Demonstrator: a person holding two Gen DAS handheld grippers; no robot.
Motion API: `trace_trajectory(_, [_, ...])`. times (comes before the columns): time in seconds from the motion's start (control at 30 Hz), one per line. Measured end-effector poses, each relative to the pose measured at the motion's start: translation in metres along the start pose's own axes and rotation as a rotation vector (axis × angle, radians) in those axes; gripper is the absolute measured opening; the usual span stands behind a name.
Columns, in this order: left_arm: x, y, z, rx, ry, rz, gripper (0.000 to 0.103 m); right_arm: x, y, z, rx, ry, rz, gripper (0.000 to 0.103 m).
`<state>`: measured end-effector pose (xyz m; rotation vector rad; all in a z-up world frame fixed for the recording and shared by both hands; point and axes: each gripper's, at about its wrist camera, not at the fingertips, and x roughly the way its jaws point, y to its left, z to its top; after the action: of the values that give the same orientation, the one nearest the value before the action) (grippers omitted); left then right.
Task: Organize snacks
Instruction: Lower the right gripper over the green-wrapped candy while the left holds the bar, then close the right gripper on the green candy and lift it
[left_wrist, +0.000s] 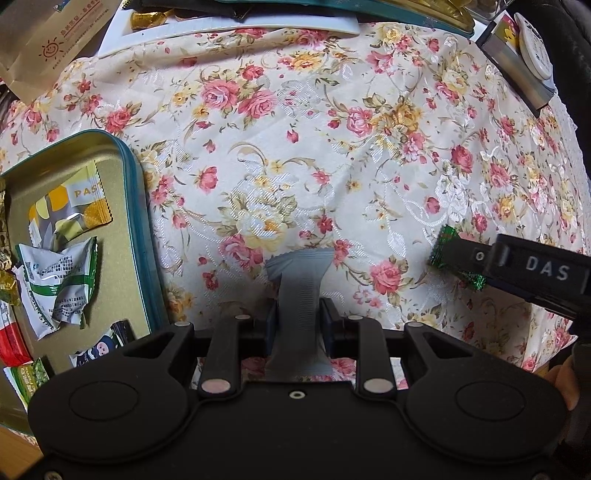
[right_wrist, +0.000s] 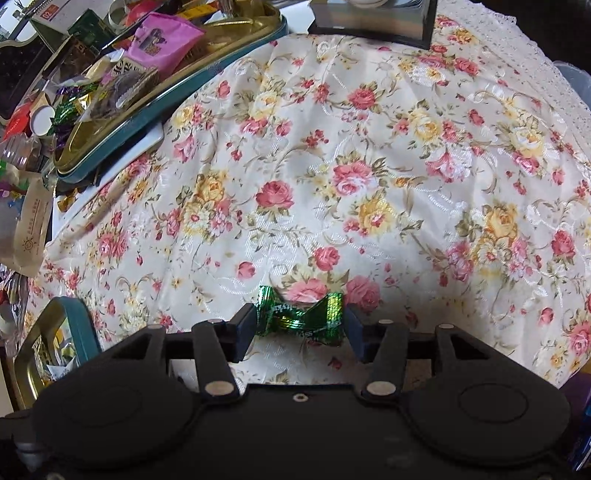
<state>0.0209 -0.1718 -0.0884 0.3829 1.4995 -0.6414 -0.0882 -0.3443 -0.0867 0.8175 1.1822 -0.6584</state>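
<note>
My left gripper (left_wrist: 297, 317) points down at the floral tablecloth (left_wrist: 314, 147) and is shut on a grey ribbed packet (left_wrist: 299, 266), pinched at its middle. To its left lies an open teal-rimmed tin (left_wrist: 129, 177) holding several wrapped snacks, among them a white and green packet (left_wrist: 59, 280). My right gripper (right_wrist: 300, 325) stands open around a green foil candy (right_wrist: 301, 314) that lies on the cloth; the candy's twisted ends sit close to both pads. In the left wrist view that gripper (left_wrist: 458, 258) comes in from the right over the same candy (left_wrist: 443, 243).
A second teal tin (right_wrist: 177, 96), heaped with packets, sits at the back left beside other clutter. A brown paper bag (left_wrist: 44, 44) lies at the far left. A grey box with a round white lid (left_wrist: 517, 62) stands at the back right. The cloth's lace edge (right_wrist: 554, 92) runs along the right.
</note>
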Motion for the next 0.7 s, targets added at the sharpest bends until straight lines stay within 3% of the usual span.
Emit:
trace_trajectory(0.17, [0.001,-0.003,0.000,-0.008,0.002,0.000,0.036,0.002,0.008,-0.006,-0.072,-0.031,-0.029,0.054])
trace_trajectory(0.27, [0.000,-0.004,0.000,-0.008,0.008,-0.004,0.036,0.003,0.009,-0.008,-0.086,-0.049,-0.042,0.046])
trace_trajectory(0.33, [0.000,-0.003,0.000,-0.009,0.009,-0.024,0.028,0.002,0.008,-0.008,-0.089,-0.048,-0.027,0.038])
trace_trajectory(0.7, [-0.031,-0.005,-0.001,-0.021,-0.078,-0.029,0.026,-0.023,-0.003,-0.004,-0.031,-0.084,0.015,0.037])
